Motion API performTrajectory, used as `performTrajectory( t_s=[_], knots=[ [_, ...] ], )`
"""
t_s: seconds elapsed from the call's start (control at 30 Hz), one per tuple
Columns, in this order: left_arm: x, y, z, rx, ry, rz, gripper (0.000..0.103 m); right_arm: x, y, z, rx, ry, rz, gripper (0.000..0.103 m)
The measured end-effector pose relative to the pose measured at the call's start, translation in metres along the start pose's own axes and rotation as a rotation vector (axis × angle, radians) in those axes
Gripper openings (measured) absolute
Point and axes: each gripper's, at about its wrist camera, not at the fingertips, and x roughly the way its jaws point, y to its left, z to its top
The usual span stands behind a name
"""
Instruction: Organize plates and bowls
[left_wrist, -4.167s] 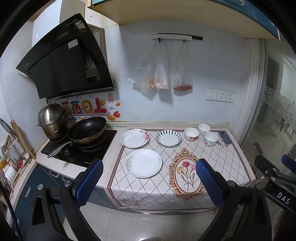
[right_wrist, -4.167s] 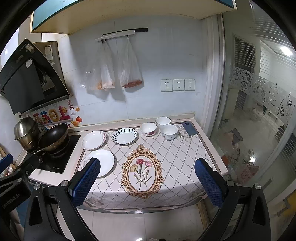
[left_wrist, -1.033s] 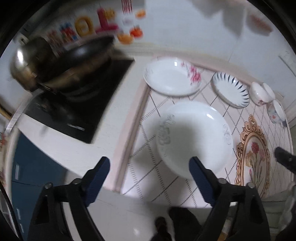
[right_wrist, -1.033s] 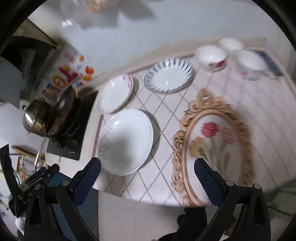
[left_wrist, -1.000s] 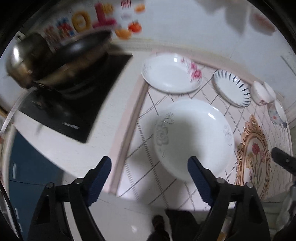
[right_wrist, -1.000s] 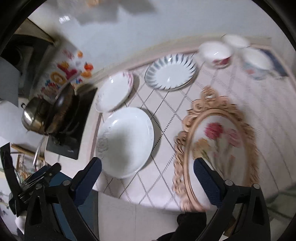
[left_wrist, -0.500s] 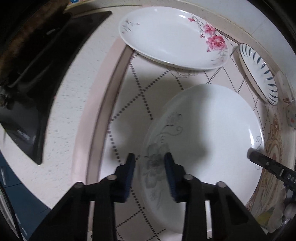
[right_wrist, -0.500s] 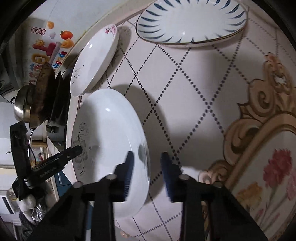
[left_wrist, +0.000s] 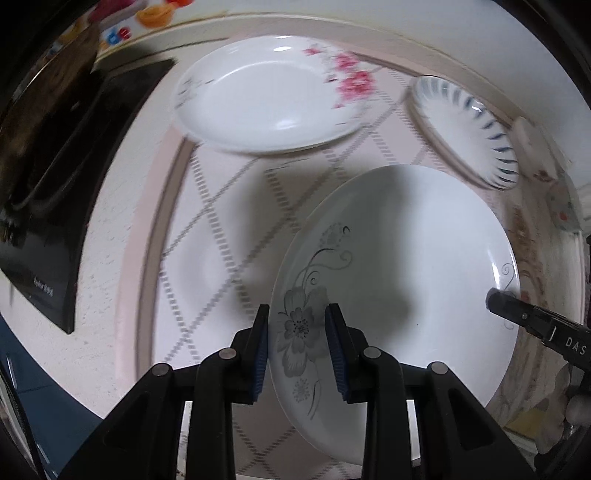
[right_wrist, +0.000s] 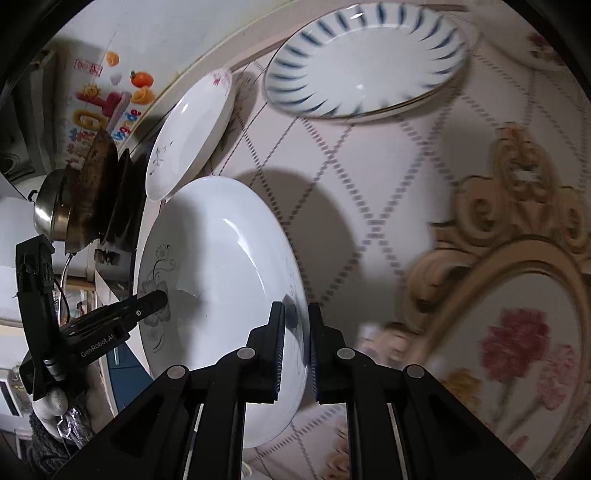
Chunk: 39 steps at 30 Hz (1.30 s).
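Observation:
A large white plate with a grey flower (left_wrist: 399, 280) is held between both grippers above the patterned cloth. My left gripper (left_wrist: 297, 339) is shut on its left rim at the grey flower. My right gripper (right_wrist: 297, 332) is shut on the opposite rim; the plate also shows in the right wrist view (right_wrist: 218, 295). A pink-flower plate (left_wrist: 266, 99) lies behind it on the counter. A blue-striped plate (right_wrist: 369, 55) lies to the right of that. Small bowls (left_wrist: 532, 147) sit at the far right, blurred.
A black cooktop (left_wrist: 55, 192) with a wok (right_wrist: 96, 184) and a steel pot (right_wrist: 48, 214) is on the left. The cloth (right_wrist: 369, 221) has a gold-framed flower print (right_wrist: 517, 350) at the right. The counter's front edge runs below the grippers.
Both grippers have closed on the white plate's opposite rims. The plate has lifted off the cloth and its shadow now falls beside it.

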Motion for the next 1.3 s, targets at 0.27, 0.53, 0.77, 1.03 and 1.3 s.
performTrajectory(
  t_s=[0.27,0.53,0.77,1.03,1.3],
  knots=[
    [0.006,-0.057,-0.002,0.071,-0.003,-0.062,0.027,-0.059,-0.052,-0.014,0.057,-0.056,-0.034,0.014],
    [0.023,-0.106,0.002,0.156,0.034,-0.079,0.027,-0.094,-0.113,-0.027,0.127,-0.082,-0.082,0.014],
    [0.033,-0.118,-0.001,0.185,0.060,-0.076,0.027,-0.101,-0.142,-0.038,0.175,-0.083,-0.099,0.014],
    [0.048,-0.140,0.010,0.219,0.056,-0.032,0.027,-0.099,-0.154,-0.042,0.197,-0.072,-0.096,0.014],
    [0.047,-0.153,0.006,0.201,0.045,-0.021,0.027,-0.100,-0.156,-0.045,0.191,-0.063,-0.092,0.014]
  ],
)
